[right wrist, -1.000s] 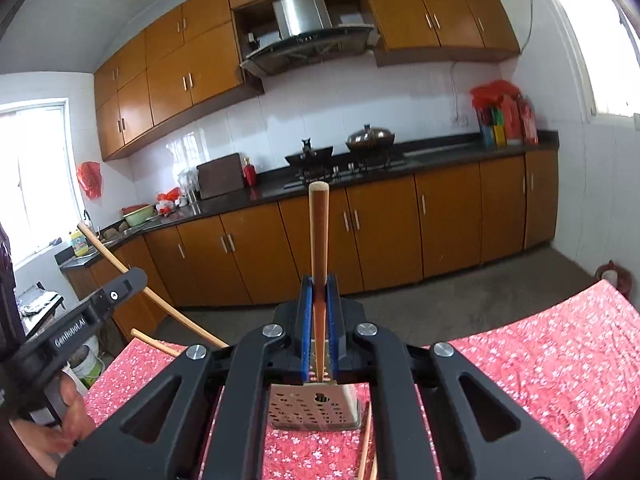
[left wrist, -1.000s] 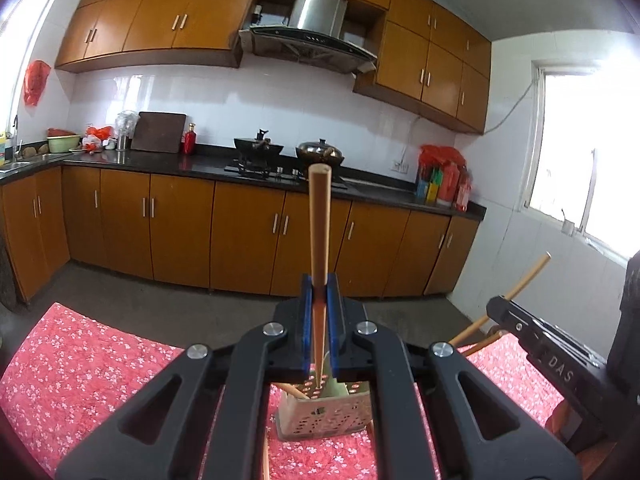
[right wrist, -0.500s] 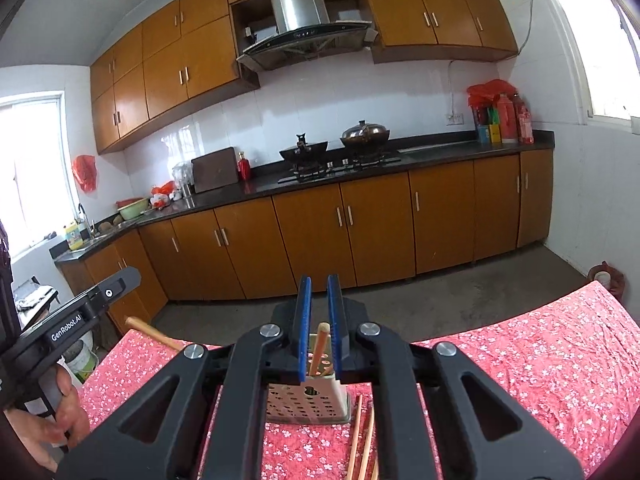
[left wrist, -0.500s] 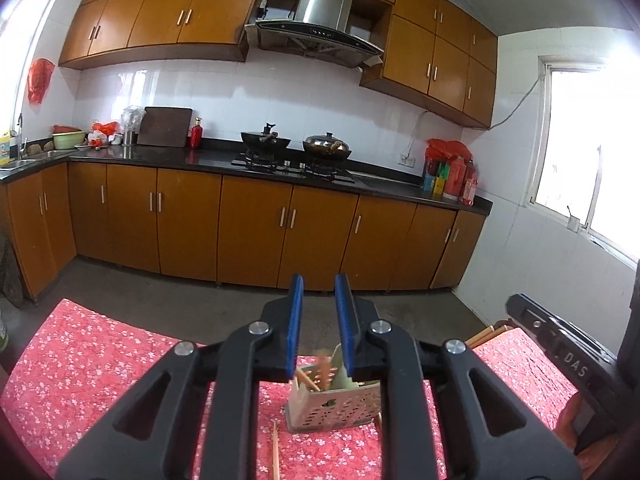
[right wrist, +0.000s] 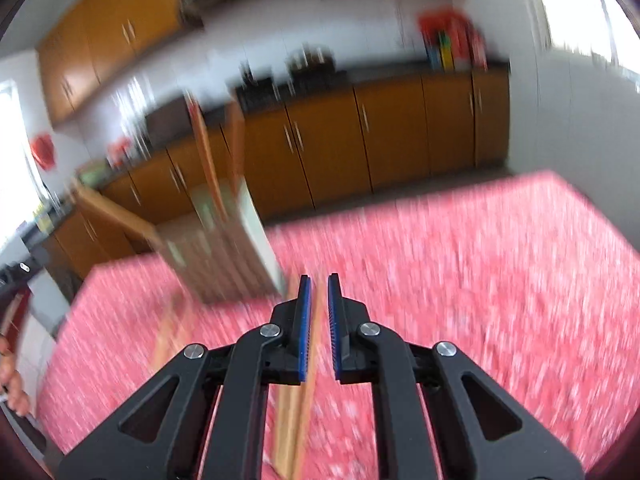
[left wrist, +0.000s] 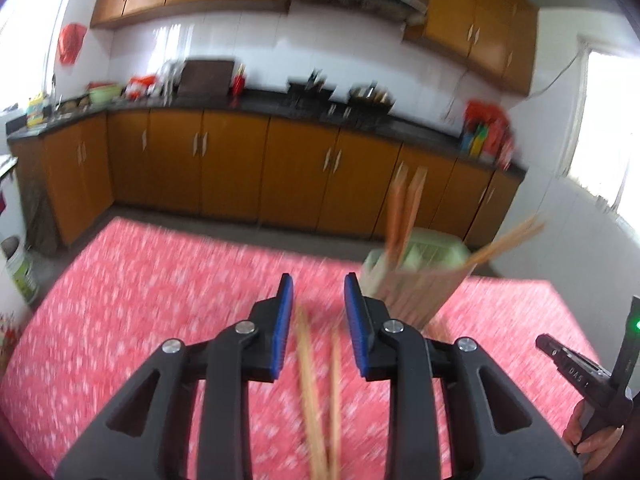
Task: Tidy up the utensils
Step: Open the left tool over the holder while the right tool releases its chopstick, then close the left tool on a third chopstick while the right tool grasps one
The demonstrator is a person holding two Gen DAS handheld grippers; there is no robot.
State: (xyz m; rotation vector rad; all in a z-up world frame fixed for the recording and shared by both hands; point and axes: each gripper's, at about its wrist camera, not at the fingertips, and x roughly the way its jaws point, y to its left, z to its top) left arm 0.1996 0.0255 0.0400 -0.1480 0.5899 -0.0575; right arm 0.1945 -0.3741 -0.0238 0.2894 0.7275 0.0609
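Note:
A pale green perforated holder stands on the red flowered tablecloth, with several wooden chopsticks leaning out of it. My left gripper hangs low over the cloth just left of the holder, its jaws opening with nothing between the pads. Two loose chopsticks lie on the cloth under it. In the right wrist view the holder is up and to the left of my right gripper. That gripper is all but shut and grips nothing. More loose chopsticks lie under it. Both views are motion-blurred.
Brown kitchen cabinets and a dark counter with a stove run along the far wall beyond the table. The other gripper's body and a hand show at the right edge of the left wrist view. A white bucket stands at the left.
Both grippers held an upright chopstick a second ago, let it go over the holder, then dropped toward the table. The holder now sits to the side, and loose chopsticks show below the fingers.

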